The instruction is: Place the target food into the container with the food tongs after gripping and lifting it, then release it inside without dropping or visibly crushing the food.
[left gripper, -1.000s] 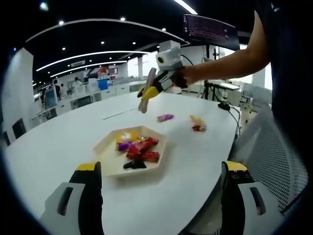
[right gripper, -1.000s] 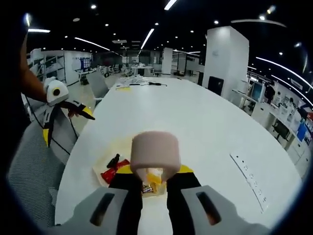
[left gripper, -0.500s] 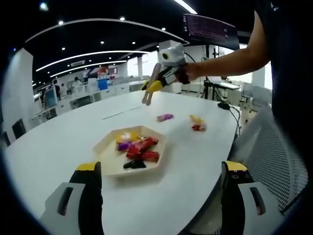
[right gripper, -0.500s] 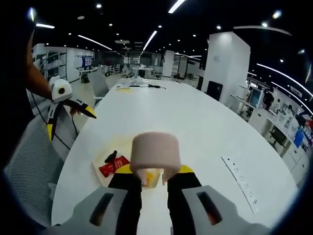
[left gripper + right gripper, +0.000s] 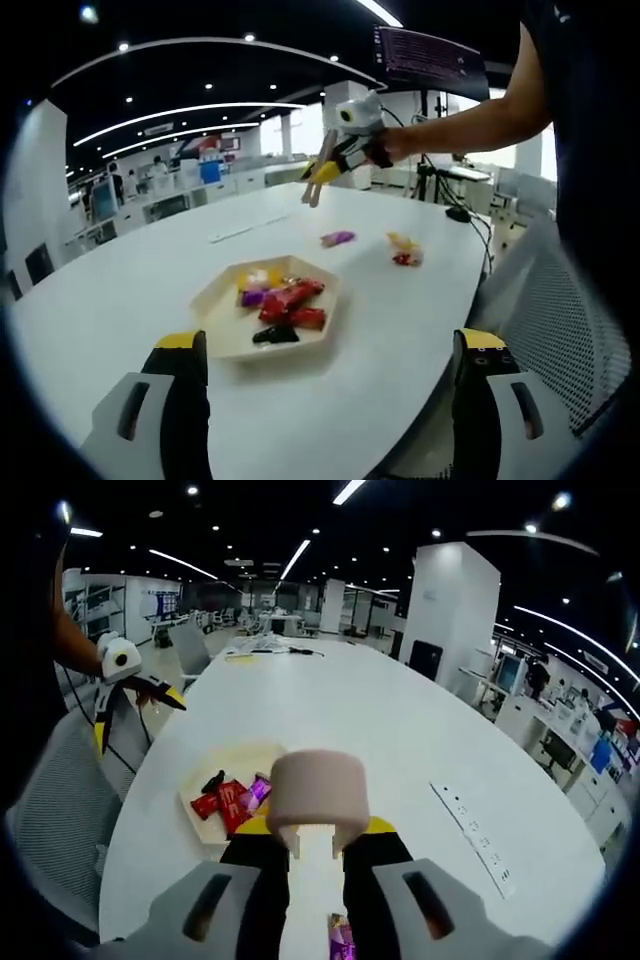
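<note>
White table [image 5: 120, 280] bore our tray [image 5: 222, 335] of sweets; beyond it, our right gripper [image 5: 322, 180] held tongs [image 5: 318, 800] pressed together, empty.

left hand-held gripper [image 5: 325, 385]: grey jaws, black pads, yellow tips | right hand-held gripper [image 5: 315, 875]: same colours, white body | person: dark top [image 5: 580, 110], bare forearm

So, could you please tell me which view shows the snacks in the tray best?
The left gripper view: the tray lies unblocked in mid-picture, with the snacks piled inside it. In the right gripper view, the tongs held in the right gripper cover part of the tray, so fewer snacks show.
</note>
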